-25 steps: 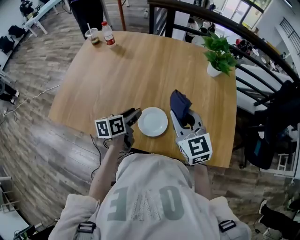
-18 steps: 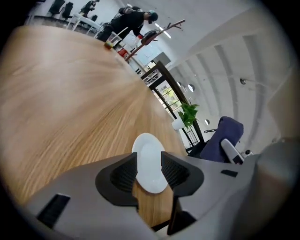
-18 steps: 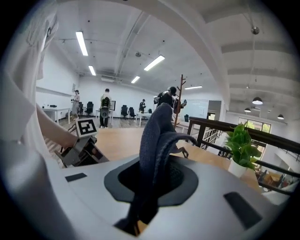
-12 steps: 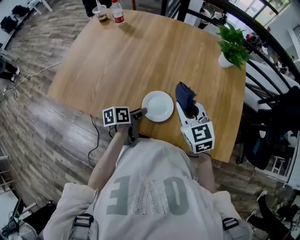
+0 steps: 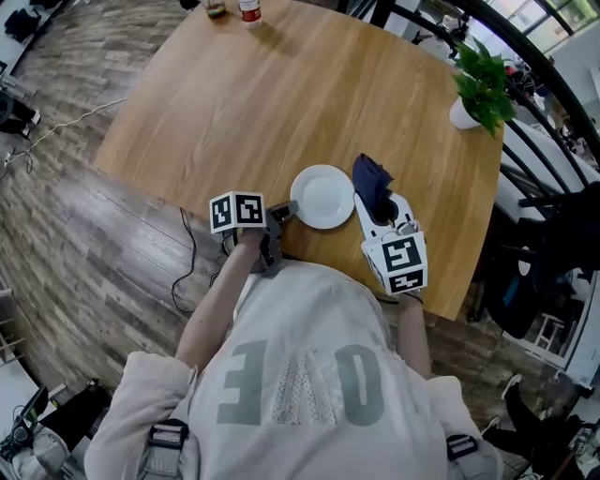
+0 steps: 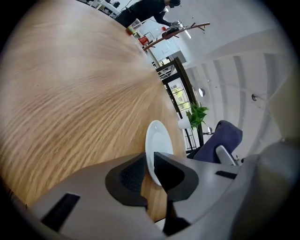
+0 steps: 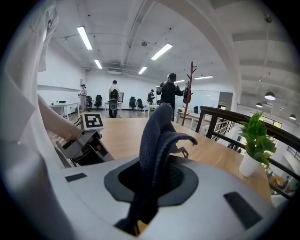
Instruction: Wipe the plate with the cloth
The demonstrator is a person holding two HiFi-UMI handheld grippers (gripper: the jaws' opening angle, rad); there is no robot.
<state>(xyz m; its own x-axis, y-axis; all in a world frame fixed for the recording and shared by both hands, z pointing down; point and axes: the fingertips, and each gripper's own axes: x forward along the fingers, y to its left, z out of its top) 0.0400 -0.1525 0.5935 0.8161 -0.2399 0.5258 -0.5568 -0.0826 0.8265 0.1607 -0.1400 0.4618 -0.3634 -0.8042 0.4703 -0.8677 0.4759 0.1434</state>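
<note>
A small white plate (image 5: 322, 197) lies near the table's front edge. My left gripper (image 5: 284, 214) reaches it from the left. Its jaws have just been closing, and the plate's near rim (image 6: 157, 145) now sits pinched between the two pads of the left gripper (image 6: 151, 171). To the right of the plate, my right gripper (image 5: 375, 204) is shut on a dark blue cloth (image 5: 370, 183). The cloth (image 7: 157, 140) stands up in folds out of the right gripper's (image 7: 152, 183) jaws. It hangs beside the plate, apart from it.
The round wooden table (image 5: 234, 103) carries a potted plant (image 5: 483, 89) at the far right, and a bottle (image 5: 249, 9) and a cup (image 5: 216, 7) at the far edge. A dark railing (image 5: 525, 66) runs behind the table. People stand far off in the room.
My left gripper has dropped and moved right to the plate's rim, rolled, and its jaws have closed on the rim. The right gripper has sunk a little with the cloth.
</note>
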